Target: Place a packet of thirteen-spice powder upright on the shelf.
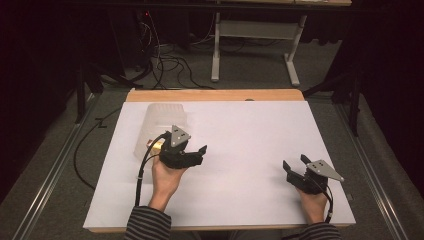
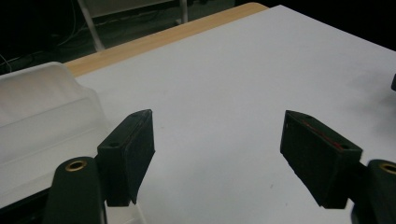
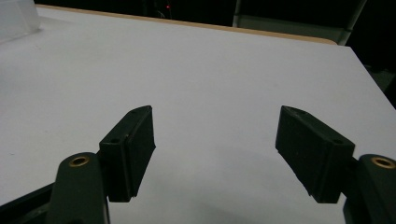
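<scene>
From the high view, the left gripper (image 1: pixel 199 151) sits on the white table (image 1: pixel 240 135) just beside a translucent plastic container (image 1: pixel 160 125), jaws parted and empty; the right gripper (image 1: pixel 295 162) rests well apart near the table's right edge, jaws likewise parted with nothing between them. In the left gripper view, the jaws stand apart over bare table surface, the container (image 2: pixel 42 116) lying to their left, close to the left jaw. In the right gripper view, the jaws stand wide and empty, the container (image 3: pixel 16 18) far off at the upper left corner.
</scene>
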The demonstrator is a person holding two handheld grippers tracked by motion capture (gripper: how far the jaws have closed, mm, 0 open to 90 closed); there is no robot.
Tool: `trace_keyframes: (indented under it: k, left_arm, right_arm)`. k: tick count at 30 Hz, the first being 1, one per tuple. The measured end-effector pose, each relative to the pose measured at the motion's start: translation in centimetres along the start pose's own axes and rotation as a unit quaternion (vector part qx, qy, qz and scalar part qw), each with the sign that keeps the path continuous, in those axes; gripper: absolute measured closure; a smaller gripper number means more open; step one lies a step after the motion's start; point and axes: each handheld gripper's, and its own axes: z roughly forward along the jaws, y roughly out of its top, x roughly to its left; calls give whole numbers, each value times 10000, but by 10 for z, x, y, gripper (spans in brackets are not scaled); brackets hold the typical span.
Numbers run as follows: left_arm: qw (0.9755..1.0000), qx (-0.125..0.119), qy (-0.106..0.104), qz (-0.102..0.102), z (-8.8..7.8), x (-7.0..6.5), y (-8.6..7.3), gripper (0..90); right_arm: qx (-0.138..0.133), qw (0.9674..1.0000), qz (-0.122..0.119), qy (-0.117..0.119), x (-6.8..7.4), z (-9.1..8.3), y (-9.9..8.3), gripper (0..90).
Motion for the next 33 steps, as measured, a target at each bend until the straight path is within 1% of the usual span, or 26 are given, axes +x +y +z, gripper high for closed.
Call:
trace_keyframes:
  k: [2,3,4,5,6,7,8,10,11,15,16,23,27,33]
  left_arm:
    - [10000,-13,18,-2,1,-1,0,265]
    - [10000,-18,-39,-32,3,-3,-1,266]
    - [10000,-13,-56,-20,5,-6,-3,266]
    - [10000,-13,-56,-20,5,-6,-3,265]
    - [9999,-29,-117,-37,7,-9,-4,266]
    - [9999,-29,-117,-37,7,-9,-4,265]
    - [9999,-16,-158,-26,10,-13,-6,265]
    - [9999,-16,-155,-16,12,-14,-7,265]
    - [9998,-4,-208,-31,13,-15,-8,266]
    - [9996,-22,-280,-74,15,-18,-10,266]
    - [9995,-7,-324,-56,17,-21,-10,265]
    - [9993,-45,-366,-14,22,-29,-13,265]
    - [9994,-4,-331,24,27,-32,-18,265]
    - [9995,25,-299,85,30,-34,-22,265]
  right_arm:
    - [0,10000,-1,1,0,0,0,287]
    - [1,10000,-1,-3,0,0,0,287]
    - [-1,10000,-8,-5,0,0,0,287]
    - [-1,10000,-8,-5,0,0,0,287]
    - [1,10000,-5,1,0,0,0,287]
    - [1,10000,-5,1,0,0,0,287]
    - [2,10000,-9,-3,0,0,0,287]
    - [4,10000,3,0,0,0,0,287]
    - [1,10000,-7,2,0,0,0,287]
    - [5,10000,2,0,0,0,0,287]
    - [7,10000,13,-6,0,0,0,287]
    - [2,10000,14,-11,0,0,0,287]
    - [7,10000,-11,-12,0,0,0,287]
    - [12,10000,-10,-12,0,0,0,288]
